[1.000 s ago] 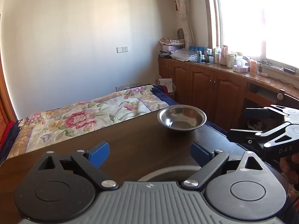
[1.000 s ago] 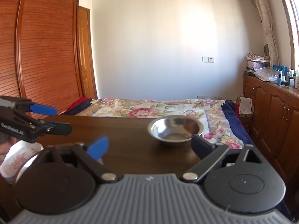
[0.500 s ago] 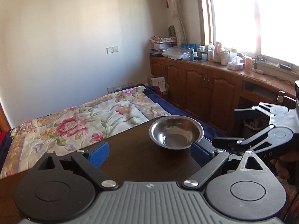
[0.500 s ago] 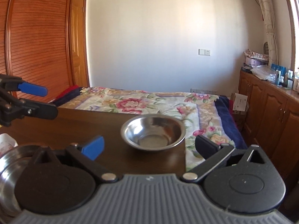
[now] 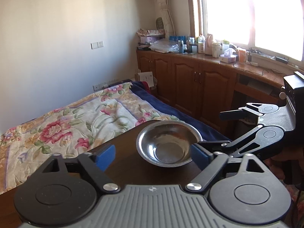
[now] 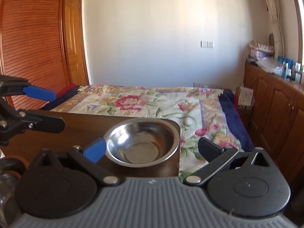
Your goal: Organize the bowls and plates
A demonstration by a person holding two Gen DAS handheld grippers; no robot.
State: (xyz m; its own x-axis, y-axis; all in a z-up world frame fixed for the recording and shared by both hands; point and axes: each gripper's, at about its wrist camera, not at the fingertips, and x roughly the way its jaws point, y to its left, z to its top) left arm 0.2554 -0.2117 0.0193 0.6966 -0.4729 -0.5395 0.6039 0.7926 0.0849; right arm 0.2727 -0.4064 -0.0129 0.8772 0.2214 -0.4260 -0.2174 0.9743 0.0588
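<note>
1. Both grippers had closed in on the steel bowl (image 6: 141, 142) since a second earlier, when it sat farther ahead of each of them; it now filled the space just ahead of their fingers.
2. Behind the scene, a bed with a floral quilt (image 6: 152, 102) stretched to the far wall, with a slatted wooden wardrobe (image 6: 28, 41) at far left and a run of wooden cabinets (image 5: 190, 83) under a bright window at right.
3. On the dark wooden table (image 6: 83, 125), the empty bowl stood upright at the far right corner, close to the rounded edge.
4. Seen from its own camera, the right gripper (image 6: 152, 149) was spread wide, its blue left pad (image 6: 95, 150) just beside the bowl's near left rim and its other finger out over the quilt, past the table's edge; neither visibly pressed the bowl.
5. Meanwhile the left gripper (image 5: 153, 154) was wide but closing, nothing gripped, its right pad (image 5: 199, 154) near the bowl's right side.
6. At the near left edge of the right view, part of another shiny vessel (image 6: 7, 190) showed, too cut off to identify.
</note>
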